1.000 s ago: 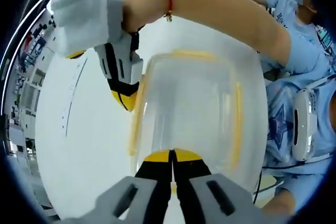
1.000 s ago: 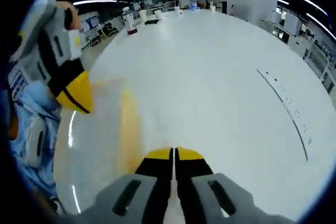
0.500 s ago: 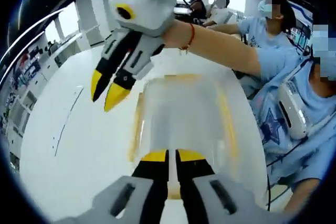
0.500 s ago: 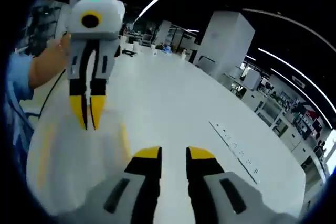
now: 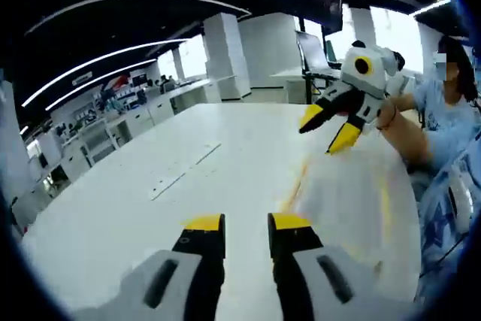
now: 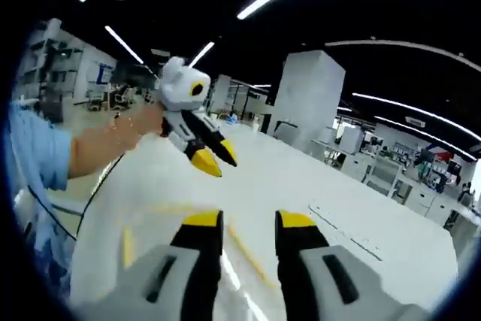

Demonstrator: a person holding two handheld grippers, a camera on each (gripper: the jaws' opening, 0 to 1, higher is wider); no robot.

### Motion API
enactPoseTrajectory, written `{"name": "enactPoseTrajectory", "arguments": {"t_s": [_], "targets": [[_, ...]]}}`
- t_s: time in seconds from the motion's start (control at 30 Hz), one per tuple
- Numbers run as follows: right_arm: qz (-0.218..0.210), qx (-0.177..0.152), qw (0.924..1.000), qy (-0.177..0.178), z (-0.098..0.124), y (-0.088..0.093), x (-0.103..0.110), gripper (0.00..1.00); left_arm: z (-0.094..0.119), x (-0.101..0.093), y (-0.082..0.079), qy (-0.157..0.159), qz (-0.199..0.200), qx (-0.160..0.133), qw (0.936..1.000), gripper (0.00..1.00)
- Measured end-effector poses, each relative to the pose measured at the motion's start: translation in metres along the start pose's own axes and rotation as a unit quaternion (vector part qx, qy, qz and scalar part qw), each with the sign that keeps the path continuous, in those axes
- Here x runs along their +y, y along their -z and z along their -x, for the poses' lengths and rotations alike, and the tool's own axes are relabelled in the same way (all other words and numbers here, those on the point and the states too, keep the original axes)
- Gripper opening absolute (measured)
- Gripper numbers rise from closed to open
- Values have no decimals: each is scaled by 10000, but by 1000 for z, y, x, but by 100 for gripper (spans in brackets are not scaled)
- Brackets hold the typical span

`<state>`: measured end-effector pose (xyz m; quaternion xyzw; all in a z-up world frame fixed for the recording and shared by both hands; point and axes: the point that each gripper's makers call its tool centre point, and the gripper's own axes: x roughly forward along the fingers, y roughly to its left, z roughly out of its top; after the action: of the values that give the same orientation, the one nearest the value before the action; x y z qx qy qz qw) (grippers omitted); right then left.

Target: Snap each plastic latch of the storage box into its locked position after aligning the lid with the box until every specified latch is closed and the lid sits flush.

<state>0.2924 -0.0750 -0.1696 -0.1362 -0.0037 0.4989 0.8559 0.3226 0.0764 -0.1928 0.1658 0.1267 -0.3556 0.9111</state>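
Observation:
The storage box [image 5: 347, 195] is clear plastic with a yellow seal line in its lid and sits on the white table [image 5: 135, 208]. In the left gripper view it lies right of my jaws. My left gripper [image 5: 246, 225] is open above the table, left of the box, with nothing between its yellow tips. My right gripper [image 5: 331, 127] hovers over the box's far end, open. In the right gripper view the box [image 6: 161, 219] lies low and left, under my open right gripper [image 6: 246, 222]. The left gripper [image 6: 214, 158] hangs above it, tips slightly apart. The latches are too blurred to tell.
A person in a blue shirt [image 5: 443, 178] sits at the table's edge beside the box, with an arm [image 6: 98, 140] holding the gripper. A row of small marks [image 5: 180, 171] runs along the table. White pillars [image 6: 308, 95] and desks stand beyond.
Both grippers have lifted off the box and tilted up toward the room. The left jaws, shut half a second ago, now stand apart. The right jaws have opened slightly wider.

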Motion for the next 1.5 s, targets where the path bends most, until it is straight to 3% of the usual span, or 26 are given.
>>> {"name": "enactPoseTrajectory", "arguments": {"t_s": [0.1, 0.23, 0.37, 0.43, 0.57, 0.77, 0.8, 0.83, 0.87, 1.0, 1.03, 1.07, 1.1, 1.13, 1.17, 1.2, 1.23, 1.3, 1.37, 1.43, 1.5], "targets": [[257, -213, 9978, 567, 27, -7, -14, 29, 18, 13, -2, -414, -31, -302, 9987, 32], [281, -368, 9945, 938, 53, -8, -24, 32, 55, 29, -6, -940, 120, -810, 9922, 35], [-299, -737, 9898, 1180, 82, -6, -33, 32, 91, 51, -3, -1663, 481, -1289, 9764, 38], [-180, -771, 9864, 1440, 98, -3, -39, 32, 103, 53, 3, -1884, 636, -1471, 9689, 41], [89, -697, 9734, 2181, 131, 11, -51, 32, 116, 47, 25, -2197, 588, -1364, 9642, 41], [220, -702, 9569, 2808, 168, 25, -55, 32, 135, 38, 34, -2625, 381, -1482, 9527, 44], [250, -752, 9499, 3025, 178, 26, -57, 32, 143, 41, 33, -2834, 381, -1614, 9446, 44], [257, -768, 9459, 3143, 183, 27, -59, 32, 147, 42, 33, -2945, 371, -1662, 9403, 44], [267, -755, 9365, 3414, 194, 32, -63, 32, 154, 45, 35, -3153, 340, -1695, 9331, 45], [424, -384, 8897, 4529, 233, 61, -80, 32, 180, 58, 52, -3915, 355, -1813, 9014, 45], [402, -300, 8826, 4675, 238, 67, -84, 32, 186, 61, 58, -4103, 377, -1840, 8924, 45], [391, -263, 8795, 4736, 240, 70, -85, 32, 188, 63, 59, -4167, 385, -1850, 8892, 45], [336, -156, 8709, 4900, 244, 82, -88, 31, 195, 70, 69, -4429, 373, -1852, 8764, 45], [321, -191, 8719, 4883, 241, 88, -89, 31, 196, 73, 76, -4511, 376, -1803, 8733, 45], [170, 14, 8788, 4769, 238, 99, -89, 31, 195, 75, 84, -4510, 399, -1716, 8750, 45], [-144, 161, 8854, 4643, 235, 107, -86, 31, 191, 76, 96, -4422, 531, -1466, 8833, 45], [-33, 68, 8820, 4711, 238, 105, -91, 31, 189, 77, 106, -4358, 732, -1323, 8873, 45], [-183, 147, 8831, 4686, 238, 111, -91, 31, 189, 81, 116, -4288, 999, -1238, 8893, 45], [-282, 239, 8808, 4720, 241, 117, -91, 31, 190, 83, 115, -4254, 1018, -1335, 8893, 45], [-405, 256, 8822, 4684, 240, 120, -90, 31, 187, 81, 111, -4107, 1142, -1540, 8914, 46], [-506, 176, 8857, 4611, 239, 121, -90, 31, 183, 79, 111, -4024, 1177, -1532, 8949, 46]]}}
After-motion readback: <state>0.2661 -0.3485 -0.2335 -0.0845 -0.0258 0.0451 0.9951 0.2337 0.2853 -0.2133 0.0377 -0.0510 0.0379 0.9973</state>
